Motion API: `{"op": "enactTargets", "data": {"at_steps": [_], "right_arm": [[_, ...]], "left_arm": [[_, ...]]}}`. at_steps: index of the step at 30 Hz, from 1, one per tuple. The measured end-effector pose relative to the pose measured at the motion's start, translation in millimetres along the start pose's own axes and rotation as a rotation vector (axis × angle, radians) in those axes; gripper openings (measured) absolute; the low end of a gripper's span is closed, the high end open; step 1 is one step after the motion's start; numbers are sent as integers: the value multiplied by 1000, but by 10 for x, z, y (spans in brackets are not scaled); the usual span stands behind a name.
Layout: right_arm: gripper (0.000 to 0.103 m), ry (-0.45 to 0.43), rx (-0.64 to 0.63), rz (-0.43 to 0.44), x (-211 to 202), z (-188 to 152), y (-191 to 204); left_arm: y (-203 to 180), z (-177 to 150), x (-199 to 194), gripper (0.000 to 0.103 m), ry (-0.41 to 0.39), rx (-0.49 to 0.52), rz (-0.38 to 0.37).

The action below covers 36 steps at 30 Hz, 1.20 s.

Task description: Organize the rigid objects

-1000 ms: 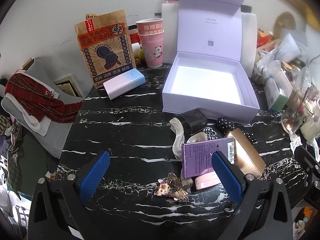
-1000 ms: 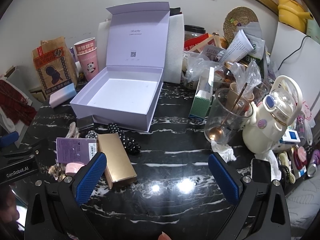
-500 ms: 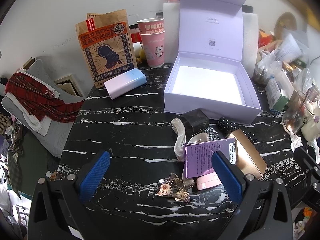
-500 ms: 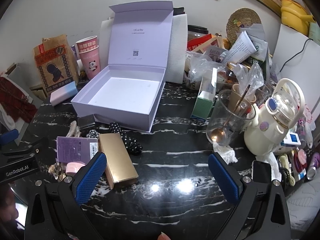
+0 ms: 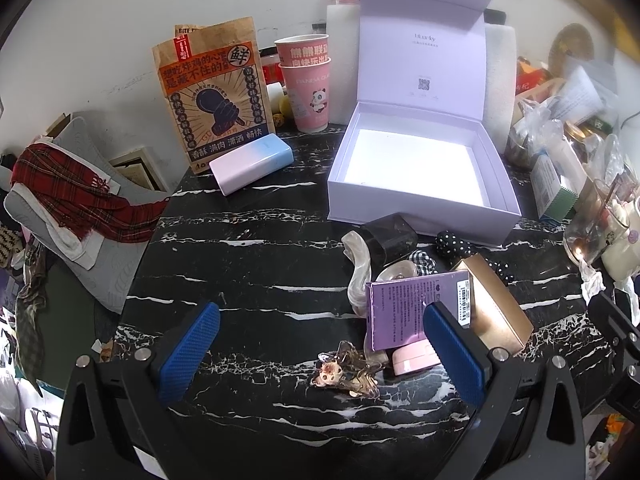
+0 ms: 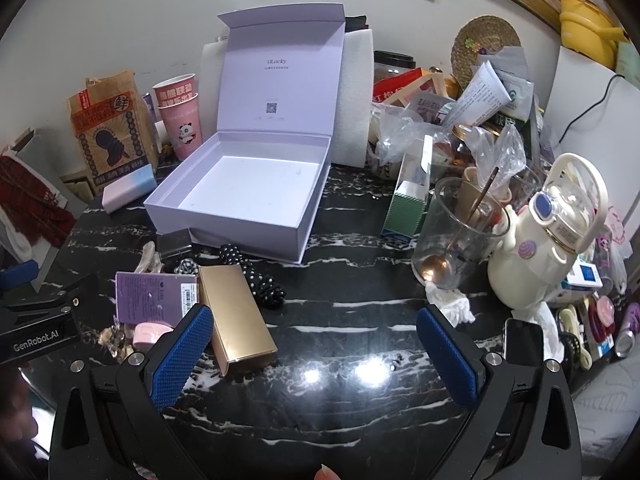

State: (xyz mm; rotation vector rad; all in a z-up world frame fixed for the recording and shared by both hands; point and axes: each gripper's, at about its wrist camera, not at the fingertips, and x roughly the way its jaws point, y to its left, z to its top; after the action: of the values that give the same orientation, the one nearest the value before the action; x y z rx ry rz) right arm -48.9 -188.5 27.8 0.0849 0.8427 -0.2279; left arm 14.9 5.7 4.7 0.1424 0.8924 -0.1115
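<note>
An open lilac gift box (image 5: 420, 204) (image 6: 224, 220) stands empty at the back of the black marble table. In front of it lie a purple box (image 5: 412, 308) (image 6: 152, 296), a gold box (image 5: 500, 312) (image 6: 236, 316), a small pink case (image 5: 412, 360) (image 6: 146, 334), a black cube (image 5: 390, 236), a pearly hair claw (image 5: 356, 264) and a cat-shaped clip (image 5: 344, 372). My left gripper (image 5: 320, 356) is open above the table, just before the cat clip. My right gripper (image 6: 316, 356) is open and empty beside the gold box.
A pink-blue power bank (image 5: 250, 164), a paper snack bag (image 5: 214, 92) and stacked pink cups (image 5: 306, 80) stand at the back left. A glass with a spoon (image 6: 456, 236), a cream kettle (image 6: 548, 236) and heaped clutter crowd the right. A phone (image 6: 524, 338) lies near the right edge.
Both grippers have drifted slightly; the views shifted a little. Nothing on the table has moved and both grippers stay open.
</note>
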Motion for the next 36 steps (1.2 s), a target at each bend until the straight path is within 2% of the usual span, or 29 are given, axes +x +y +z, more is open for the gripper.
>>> {"op": "enactTargets", "data": {"at_steps": [12,17,25,36], "right_arm": [[103,-2,-4,36,-40,-109,28],[103,9,-1,78,-8,-181,35],[103,23,4,134,91,-288,53],[103,51,2,187,284,-378,137]], "left_arm": [[49,-175,-12,103,22,-21,-11],[66,-271,18,103,44,-30,-33],[123,-423,143,103,90,-63,-77],[122,-570,402,103,138,-45,-119]]}}
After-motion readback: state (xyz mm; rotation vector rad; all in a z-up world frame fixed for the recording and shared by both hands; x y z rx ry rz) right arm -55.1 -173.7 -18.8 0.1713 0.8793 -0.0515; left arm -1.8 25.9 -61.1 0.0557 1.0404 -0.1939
